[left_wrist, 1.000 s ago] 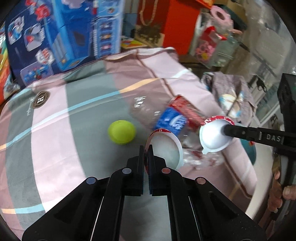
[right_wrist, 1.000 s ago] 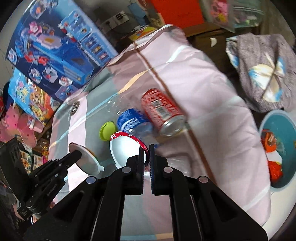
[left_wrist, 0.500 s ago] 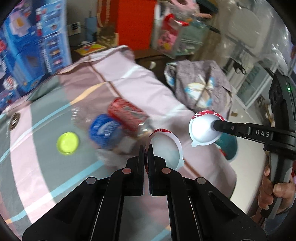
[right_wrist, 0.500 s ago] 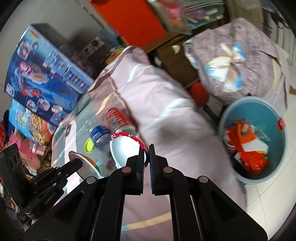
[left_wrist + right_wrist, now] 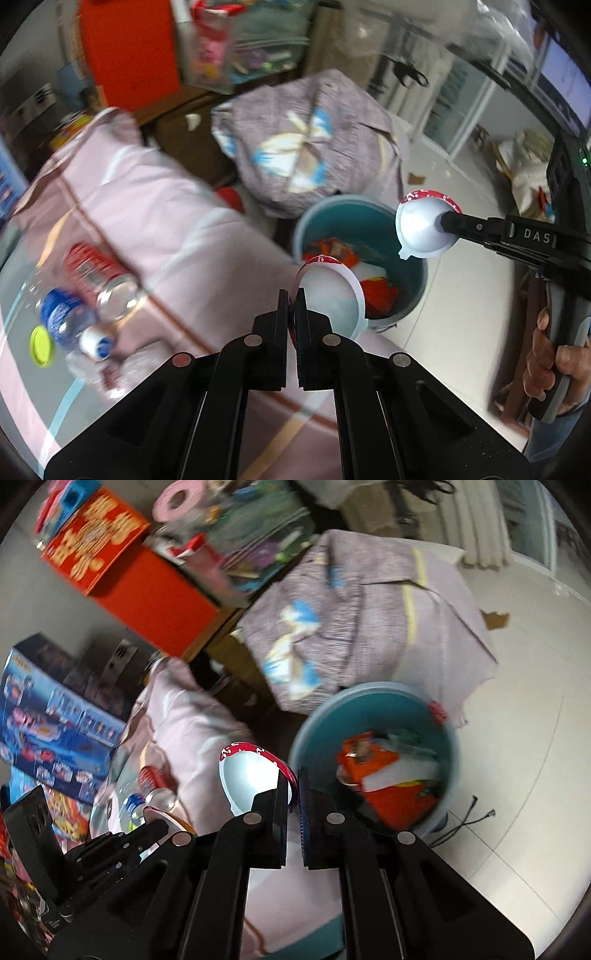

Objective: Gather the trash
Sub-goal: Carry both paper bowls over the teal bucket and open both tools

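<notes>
I read this as a cluttered home room: boxed toys (image 5: 55, 720) behind pink-sheeted table (image 5: 155, 221), teal bin (image 5: 373, 701) beside it.

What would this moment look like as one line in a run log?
left gripper: shut on paper cup | right gripper: shut on second paper cup | teal bin: ahead, trash inside
</notes>
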`<state>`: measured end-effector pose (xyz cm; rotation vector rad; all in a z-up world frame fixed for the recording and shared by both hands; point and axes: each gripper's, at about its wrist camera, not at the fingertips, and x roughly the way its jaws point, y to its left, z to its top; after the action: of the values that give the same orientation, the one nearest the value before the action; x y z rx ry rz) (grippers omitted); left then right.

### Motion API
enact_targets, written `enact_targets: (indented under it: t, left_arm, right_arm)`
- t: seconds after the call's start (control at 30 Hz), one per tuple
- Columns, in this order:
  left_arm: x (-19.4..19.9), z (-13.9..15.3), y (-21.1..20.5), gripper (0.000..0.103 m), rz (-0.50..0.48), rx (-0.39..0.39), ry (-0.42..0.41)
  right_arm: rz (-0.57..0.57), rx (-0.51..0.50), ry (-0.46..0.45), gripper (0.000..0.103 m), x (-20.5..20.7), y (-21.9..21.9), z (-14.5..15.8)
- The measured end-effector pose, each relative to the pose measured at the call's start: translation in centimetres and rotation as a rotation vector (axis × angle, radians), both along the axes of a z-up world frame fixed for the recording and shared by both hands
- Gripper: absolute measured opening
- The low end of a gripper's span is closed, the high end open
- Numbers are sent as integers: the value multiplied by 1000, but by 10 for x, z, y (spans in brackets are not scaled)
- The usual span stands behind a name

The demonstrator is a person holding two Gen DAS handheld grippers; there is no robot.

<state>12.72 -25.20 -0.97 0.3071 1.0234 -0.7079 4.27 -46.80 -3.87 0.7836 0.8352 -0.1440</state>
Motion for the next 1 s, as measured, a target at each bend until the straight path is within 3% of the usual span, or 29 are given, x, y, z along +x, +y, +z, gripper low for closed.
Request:
enact_targets:
  t: [0.37,0.73,0.8,0.87,0.93,1.0]
  left_arm:
    - [7,-34,-76,4,-81,60,56]
    - [29,-67,-129,8,-107,65,142]
    - [31,-71,-136,20,-115,66,153]
    - [30,-73,-138,49,-117,69,143]
    - [30,-72,-136,68,-113,70,118]
    - [30,-69,-132,75,-106,73,93]
  right_arm:
    - [-81,47,58,6,-14,-50,-35]
    - [-128,49,146,6,-10,-79,-62]
    - [-131,48,154,6,-8,-81,-65]
    - [-133,49,163,7,-6,-82,-68]
    - [-130,50,170,7,-3,-81,-69]
    - [-126,50,175,7,0,-79,-71]
